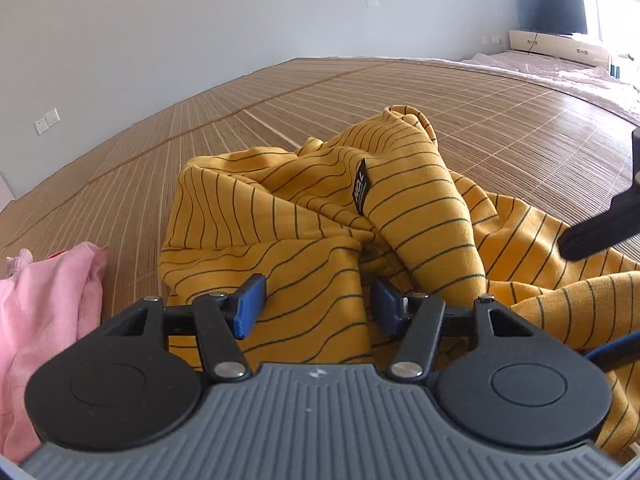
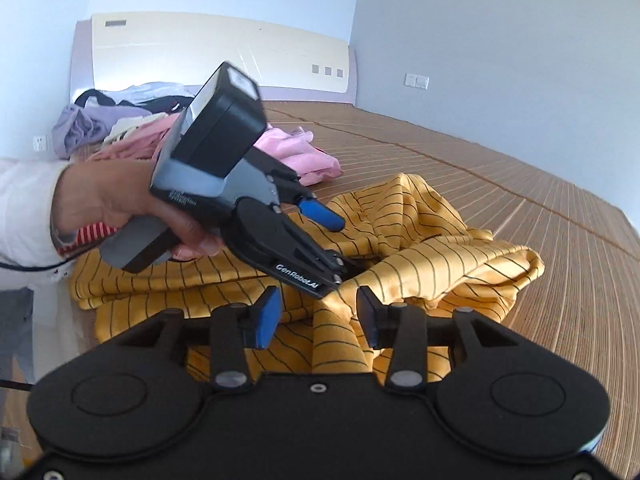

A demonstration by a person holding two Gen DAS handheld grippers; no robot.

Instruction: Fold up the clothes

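A crumpled yellow garment with thin dark stripes (image 1: 320, 224) lies on the bamboo mat (image 1: 360, 92), a black label showing on one fold. My left gripper (image 1: 320, 306) hovers low over its near edge, open, with cloth under and between the blue pads (image 1: 250, 306). In the right wrist view the same yellow garment (image 2: 432, 256) is bunched up. My right gripper (image 2: 320, 316) is open, and a raised ridge of the cloth stands between its fingers. A hand (image 2: 112, 196) holds the left gripper (image 2: 340, 240) just beyond, angled down into the folds.
A pink garment (image 1: 44, 312) lies left of the yellow one and shows as the pink garment (image 2: 300, 156) farther back. A pile of mixed clothes (image 2: 120, 120) sits by the headboard (image 2: 200, 52). White bedding (image 1: 560, 72) edges the mat at far right.
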